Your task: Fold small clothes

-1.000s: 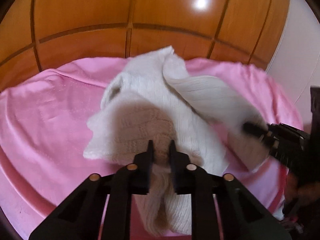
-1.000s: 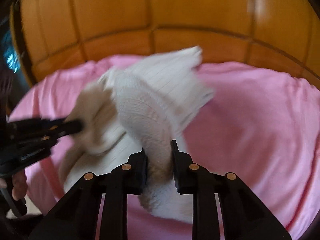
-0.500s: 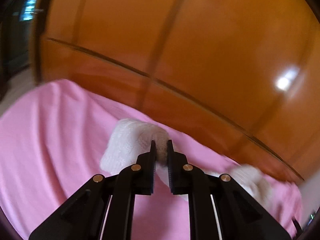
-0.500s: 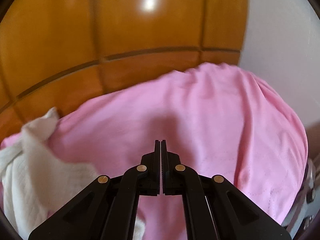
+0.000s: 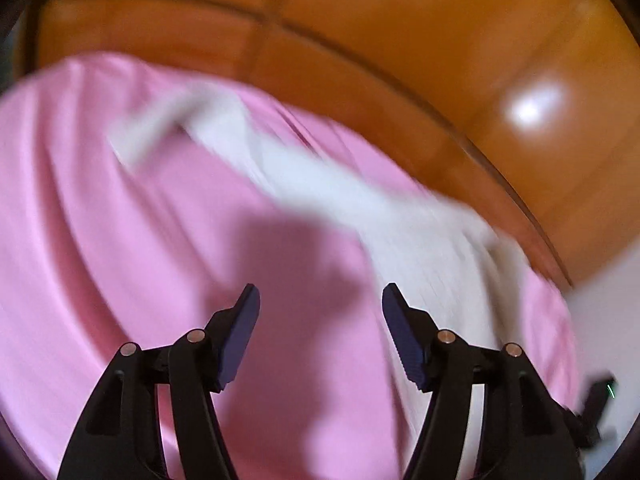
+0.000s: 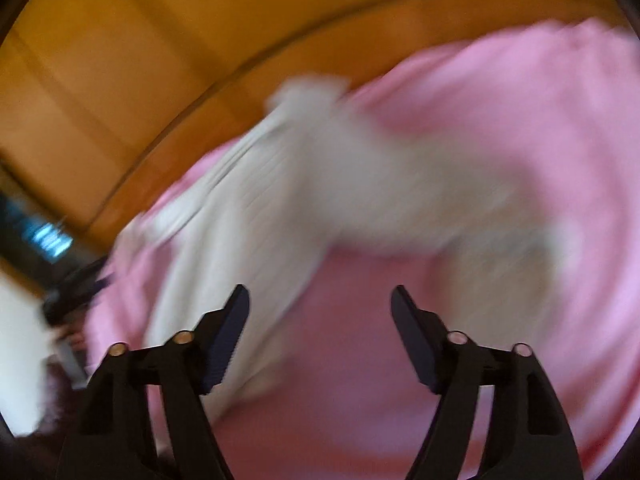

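Wooden panelling (image 5: 400,32) behind; a pink sheet (image 5: 100,240) spread over the surface below. On it a white knitted garment (image 5: 320,184) — blurred, apparently stretched out flat — its long axis running from far left to near right in the left view. Left claw (image 5: 320,320) released, holding nothing, garment ahead and to its right. Right claw (image 6: 320,320) likewise spread wide and unladen — garment (image 6: 320,184) directly ahead, its near end beside the left finger; this claw seems nearer.
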Demonstrator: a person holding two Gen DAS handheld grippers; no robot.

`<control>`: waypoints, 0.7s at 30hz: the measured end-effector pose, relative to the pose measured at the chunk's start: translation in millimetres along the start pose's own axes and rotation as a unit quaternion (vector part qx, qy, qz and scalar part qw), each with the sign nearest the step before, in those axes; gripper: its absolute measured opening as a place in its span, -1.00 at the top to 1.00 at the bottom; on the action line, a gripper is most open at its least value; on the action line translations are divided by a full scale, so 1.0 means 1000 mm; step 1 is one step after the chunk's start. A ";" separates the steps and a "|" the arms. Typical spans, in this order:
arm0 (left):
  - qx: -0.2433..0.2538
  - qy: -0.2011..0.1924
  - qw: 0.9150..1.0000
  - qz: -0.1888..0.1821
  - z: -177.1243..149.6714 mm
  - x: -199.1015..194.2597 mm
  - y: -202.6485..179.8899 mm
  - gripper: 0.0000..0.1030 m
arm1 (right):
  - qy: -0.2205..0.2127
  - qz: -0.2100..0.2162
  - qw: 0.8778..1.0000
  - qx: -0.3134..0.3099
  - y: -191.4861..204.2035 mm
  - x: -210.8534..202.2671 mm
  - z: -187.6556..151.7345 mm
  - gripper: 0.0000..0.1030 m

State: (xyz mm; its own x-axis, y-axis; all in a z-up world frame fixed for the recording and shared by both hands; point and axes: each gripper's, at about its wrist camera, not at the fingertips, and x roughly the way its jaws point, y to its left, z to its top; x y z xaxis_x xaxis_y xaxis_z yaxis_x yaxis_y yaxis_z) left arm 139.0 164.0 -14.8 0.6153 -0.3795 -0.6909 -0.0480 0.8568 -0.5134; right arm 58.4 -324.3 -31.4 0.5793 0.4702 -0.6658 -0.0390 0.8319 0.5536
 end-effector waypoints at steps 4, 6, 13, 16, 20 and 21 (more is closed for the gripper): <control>-0.005 0.066 0.993 -0.095 -0.061 0.011 -0.020 -0.22 | 0.090 0.081 0.993 0.004 0.036 0.040 -0.044 -0.08; -0.009 0.084 0.990 -0.111 -0.080 0.018 -0.026 -0.22 | 0.115 0.100 0.988 0.023 0.045 0.058 -0.060 0.10; 0.038 0.121 0.989 -0.075 -0.113 0.048 -0.066 0.88 | 0.140 0.113 0.983 0.027 0.068 0.081 -0.078 0.81; 0.054 0.094 0.991 -0.083 -0.101 0.023 -0.073 0.90 | 0.081 0.104 0.991 0.014 0.070 0.055 -0.065 0.88; 0.064 0.038 0.991 -0.108 -0.069 -0.034 -0.078 0.92 | -0.043 0.086 0.994 -0.056 0.086 -0.031 -0.029 0.90; 0.068 0.016 0.991 -0.113 -0.059 -0.057 -0.078 0.94 | -0.069 0.080 0.992 -0.068 0.088 -0.049 -0.022 0.90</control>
State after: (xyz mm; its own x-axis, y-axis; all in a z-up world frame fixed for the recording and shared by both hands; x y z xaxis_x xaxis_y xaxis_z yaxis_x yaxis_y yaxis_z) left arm 61.0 98.1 34.7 0.5723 -0.5766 -0.5832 0.1957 0.7866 -0.5856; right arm 8.4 -267.3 39.2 0.6621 0.5625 -0.4953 -0.2432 0.7863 0.5679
